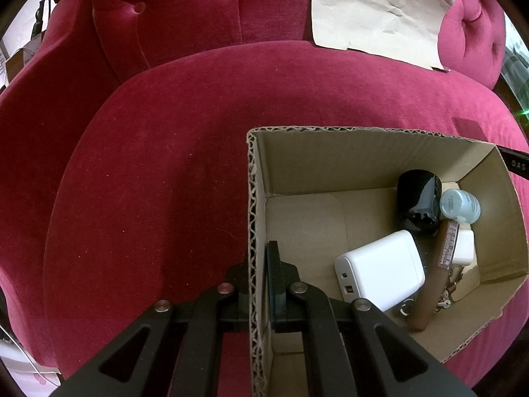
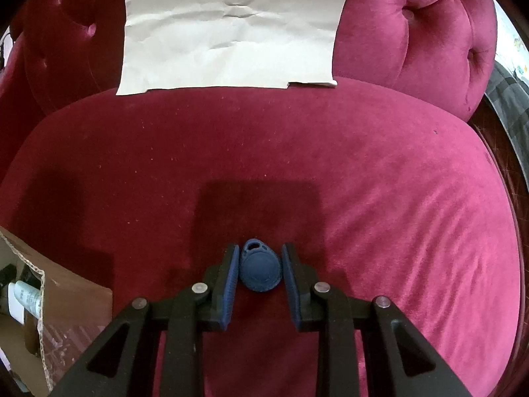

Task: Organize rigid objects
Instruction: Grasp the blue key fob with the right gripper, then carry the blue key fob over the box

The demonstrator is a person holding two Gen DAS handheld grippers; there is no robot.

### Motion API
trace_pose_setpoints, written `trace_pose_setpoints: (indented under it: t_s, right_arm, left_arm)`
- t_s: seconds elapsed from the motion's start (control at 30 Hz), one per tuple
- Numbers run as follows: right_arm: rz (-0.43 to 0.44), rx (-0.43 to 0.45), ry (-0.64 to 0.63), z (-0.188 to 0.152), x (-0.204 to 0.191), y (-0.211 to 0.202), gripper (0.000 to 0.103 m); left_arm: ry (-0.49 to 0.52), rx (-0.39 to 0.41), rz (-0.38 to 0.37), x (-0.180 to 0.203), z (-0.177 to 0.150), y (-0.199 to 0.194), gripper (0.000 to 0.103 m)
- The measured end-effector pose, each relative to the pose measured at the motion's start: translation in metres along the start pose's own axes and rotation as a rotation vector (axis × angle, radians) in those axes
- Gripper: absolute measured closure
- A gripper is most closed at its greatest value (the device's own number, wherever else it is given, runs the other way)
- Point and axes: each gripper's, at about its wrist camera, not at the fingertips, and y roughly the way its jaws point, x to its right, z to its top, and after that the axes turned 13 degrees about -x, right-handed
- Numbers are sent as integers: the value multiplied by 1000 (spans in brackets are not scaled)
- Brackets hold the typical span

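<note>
box (image 2: 66, 301): we see only a corner, cut by the left edge | keys (image 1: 446, 297): mostly hidden under brown tube (image 1: 436, 271) | tube label: too small for us to read

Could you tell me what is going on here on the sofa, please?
A person is tidying small hard items into a cardboard box on a red velvet sofa, using a handheld gripper in each hand. The left gripper is clamped on the box's near wall, steadying it. The box already holds a white charger, a black cup, a small bottle and a brown stick. The right gripper has closed around a small blue key fob lying on the seat, not yet lifted.
</note>
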Motion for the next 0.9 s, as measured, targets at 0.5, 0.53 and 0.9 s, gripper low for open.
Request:
trace_pose_setpoints:
  t_s: [0.5, 0.53, 0.9]
  right_arm:
    - [-3, 8, 2, -2, -1, -26, 76]
    - [-4, 7, 0, -2, -2, -27, 76]
    - [10, 30, -34, -6, -23, -66, 76]
  left_arm:
    - [-2, 2, 5, 1, 0, -1, 99]
    - [-3, 3, 5, 1, 0, -1, 99]
    - [-7, 4, 6, 1, 1, -1, 99]
